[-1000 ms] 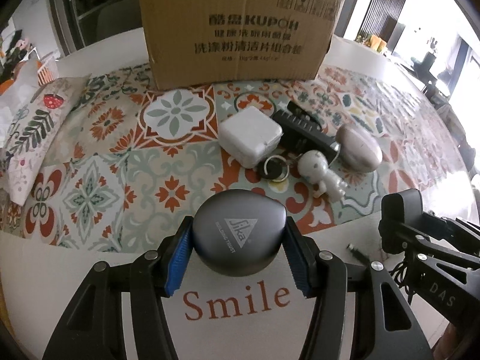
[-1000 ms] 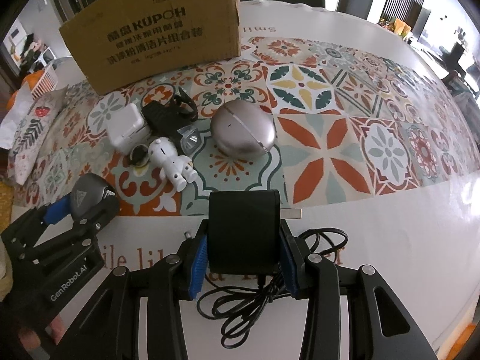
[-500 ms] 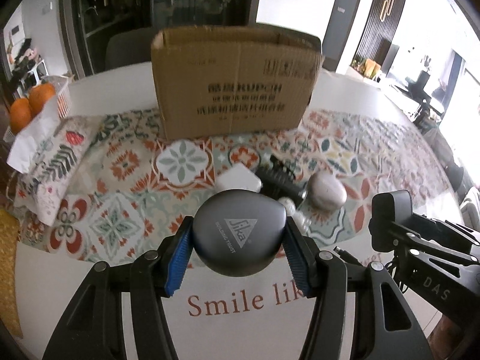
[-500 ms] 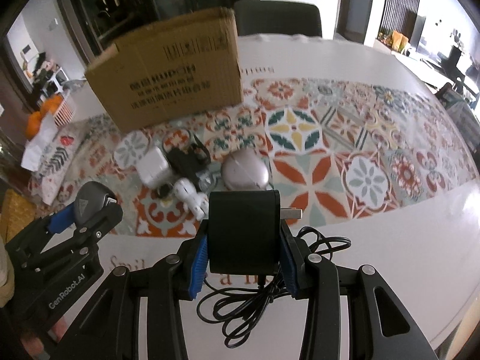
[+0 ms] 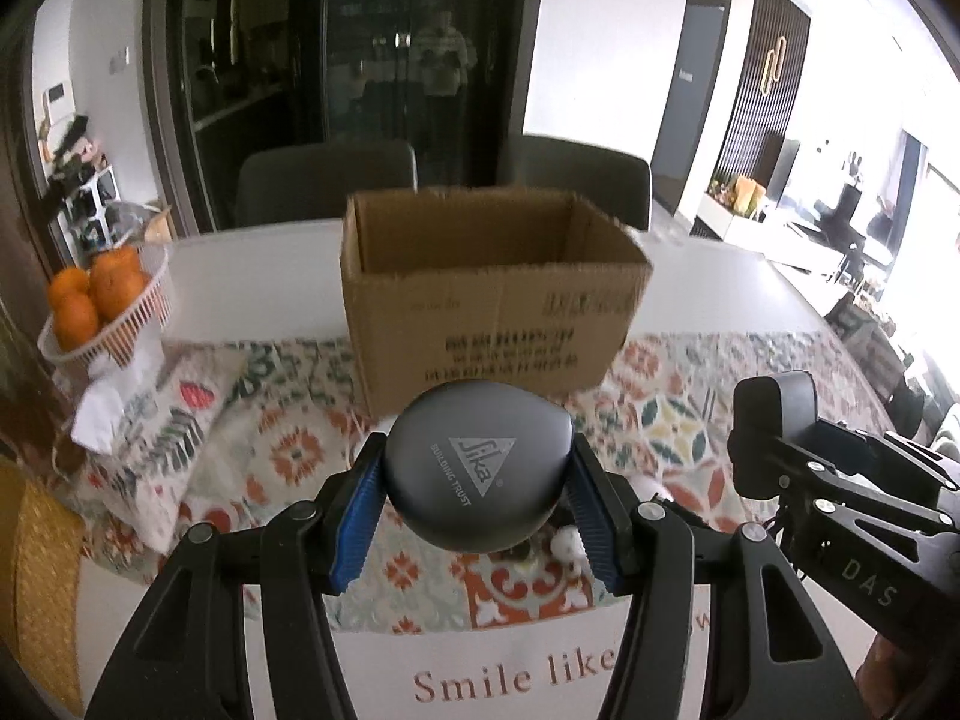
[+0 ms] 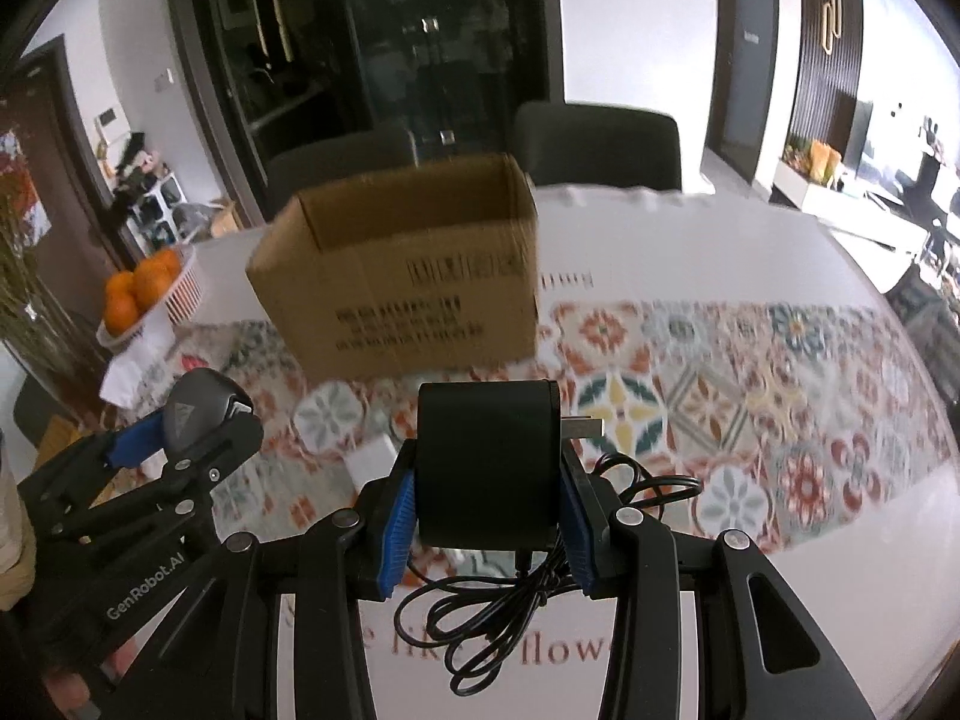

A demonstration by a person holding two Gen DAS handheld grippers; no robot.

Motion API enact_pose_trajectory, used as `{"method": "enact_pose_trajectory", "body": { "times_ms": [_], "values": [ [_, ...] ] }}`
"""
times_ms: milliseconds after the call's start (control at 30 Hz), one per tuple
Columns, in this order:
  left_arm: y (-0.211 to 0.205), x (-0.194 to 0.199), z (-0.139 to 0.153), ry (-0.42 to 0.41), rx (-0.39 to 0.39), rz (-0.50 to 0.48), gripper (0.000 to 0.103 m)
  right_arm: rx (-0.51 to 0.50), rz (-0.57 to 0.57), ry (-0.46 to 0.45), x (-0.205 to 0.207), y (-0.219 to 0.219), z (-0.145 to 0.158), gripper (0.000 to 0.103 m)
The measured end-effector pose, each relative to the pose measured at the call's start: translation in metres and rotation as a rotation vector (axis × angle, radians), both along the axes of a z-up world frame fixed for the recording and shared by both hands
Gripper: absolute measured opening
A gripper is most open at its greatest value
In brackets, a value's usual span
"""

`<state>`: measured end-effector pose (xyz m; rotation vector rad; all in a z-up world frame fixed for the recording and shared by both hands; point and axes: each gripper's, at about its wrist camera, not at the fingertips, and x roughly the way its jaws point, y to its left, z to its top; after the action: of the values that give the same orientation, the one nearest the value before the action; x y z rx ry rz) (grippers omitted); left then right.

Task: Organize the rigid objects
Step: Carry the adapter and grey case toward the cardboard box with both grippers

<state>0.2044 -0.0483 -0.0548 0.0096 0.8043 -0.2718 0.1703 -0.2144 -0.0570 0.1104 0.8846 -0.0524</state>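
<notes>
The left gripper [image 5: 477,507] is clamping a grey case [image 5: 477,465] and the right gripper [image 6: 486,516] a black charger [image 6: 487,462], both short of the cardboard box [image 5: 486,300]; neither is packed, and a white adapter [image 6: 371,461] is waiting on the table.

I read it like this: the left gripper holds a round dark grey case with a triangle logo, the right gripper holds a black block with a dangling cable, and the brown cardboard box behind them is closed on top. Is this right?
Not quite. The brown cardboard box is open on top; the left wrist view shows its inside walls. The rest holds: the left gripper grips the round dark grey case, and the right gripper grips the black block with its dangling cable.
</notes>
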Motion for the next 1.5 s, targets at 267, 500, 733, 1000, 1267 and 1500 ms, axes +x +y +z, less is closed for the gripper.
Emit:
{"method": "enact_pose_trajectory", "body": {
  "times_ms": [267,500,733,1000,1267,1500],
  "values": [
    [0.003,0.022,0.032,-0.069,-0.009,0.014,0.057,0.006,0.029,-0.075,0.027,0.004,0.029,0.042],
    [0.002,0.05,0.055,-0.119,-0.003,0.026,0.057,0.008,0.05,-0.123,0.056,0.004,0.048,0.042],
    [0.003,0.084,0.068,-0.119,-0.013,0.032,0.057,0.021,0.088,-0.138,0.094,0.005,0.061,0.042],
    [0.0,0.119,0.071,-0.075,-0.024,0.025,0.057,0.029,0.127,-0.13,0.132,0.005,0.07,0.042],
    [0.0,0.154,0.065,-0.037,0.005,0.037,0.057,-0.009,0.179,-0.102,0.175,0.012,0.072,0.042],
    [-0.001,0.18,0.047,0.023,0.009,0.041,0.057,-0.027,0.221,-0.101,0.204,0.016,0.061,0.042]
  ]
}}
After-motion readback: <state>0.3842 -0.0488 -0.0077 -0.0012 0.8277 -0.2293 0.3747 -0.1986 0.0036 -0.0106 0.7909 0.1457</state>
